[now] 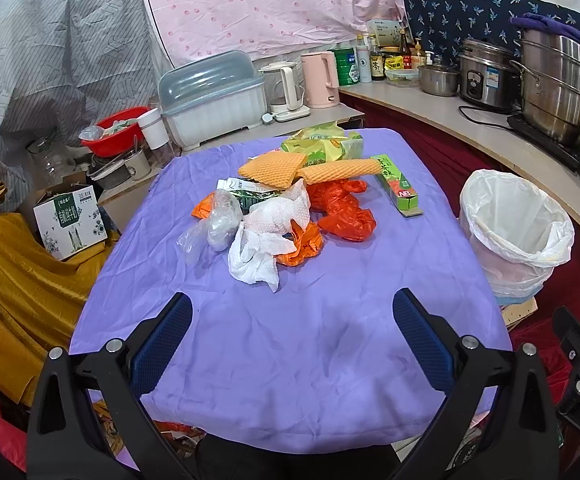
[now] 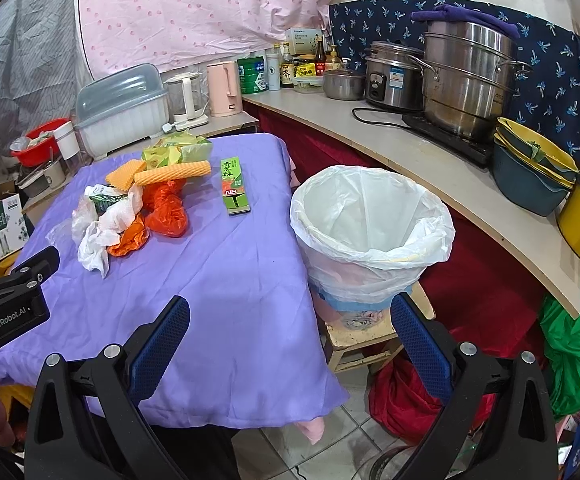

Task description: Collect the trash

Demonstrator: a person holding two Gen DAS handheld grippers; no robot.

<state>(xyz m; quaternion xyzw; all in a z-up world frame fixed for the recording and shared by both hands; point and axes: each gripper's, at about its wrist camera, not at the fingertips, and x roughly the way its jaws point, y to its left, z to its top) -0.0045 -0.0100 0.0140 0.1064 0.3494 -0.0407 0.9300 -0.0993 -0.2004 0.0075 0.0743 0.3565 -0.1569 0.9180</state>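
Note:
A heap of trash lies on the purple-covered table (image 1: 290, 340): white crumpled tissue (image 1: 261, 244), orange-red plastic bags (image 1: 344, 208), a clear plastic bag (image 1: 217, 222), orange foam netting (image 1: 310, 170), green snack wrappers (image 1: 322, 146) and a green box (image 1: 396, 184). A bin lined with a white bag (image 1: 516, 228) stands right of the table, also in the right wrist view (image 2: 370, 232). My left gripper (image 1: 292, 320) is open and empty, short of the heap. My right gripper (image 2: 290, 324) is open and empty, over the table's right edge near the bin.
The bin sits on a small wooden stool (image 2: 362, 340). A counter (image 2: 430, 160) on the right holds steel pots, a rice cooker and bottles. Behind the table stand a dish rack box (image 1: 213, 100), kettles and a red basin (image 1: 115, 130). Yellow cloth (image 1: 17, 280) lies at left.

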